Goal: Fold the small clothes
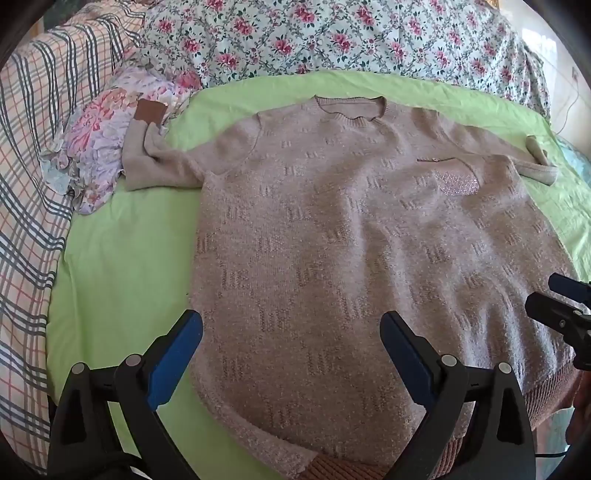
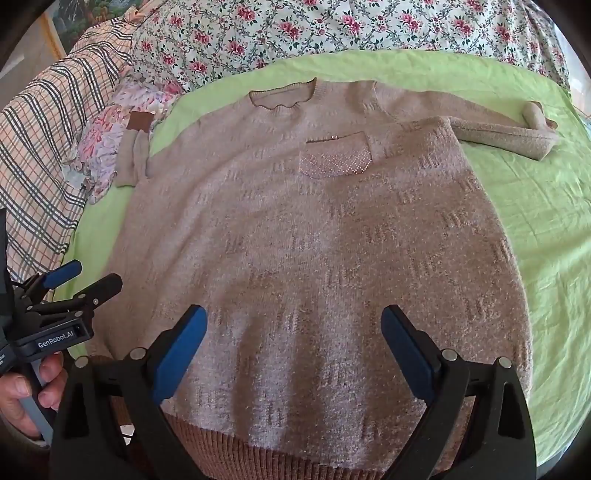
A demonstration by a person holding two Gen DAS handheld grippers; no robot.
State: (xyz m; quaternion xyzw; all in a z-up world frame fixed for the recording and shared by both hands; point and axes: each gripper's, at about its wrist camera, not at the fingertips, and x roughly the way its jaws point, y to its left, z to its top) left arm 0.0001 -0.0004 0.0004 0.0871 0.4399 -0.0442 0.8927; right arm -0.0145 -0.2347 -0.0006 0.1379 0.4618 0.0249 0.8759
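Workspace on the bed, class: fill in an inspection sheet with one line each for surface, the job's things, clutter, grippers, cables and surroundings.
Surface: green sheet on a bed, lightly creased.
Job's things: pinkish-beige knit sweater lying flat, front up, neckline away from the cameras; its right-hand sleeve is bent back on itself, the other sleeve reaches the clutter.
Clutter: crumpled floral cloth at the sheet's left edge.
Grippers: left gripper and right gripper both open, empty, above the hem.
Cables: thin cord at far right.
Surroundings: floral quilt, plaid bedding.
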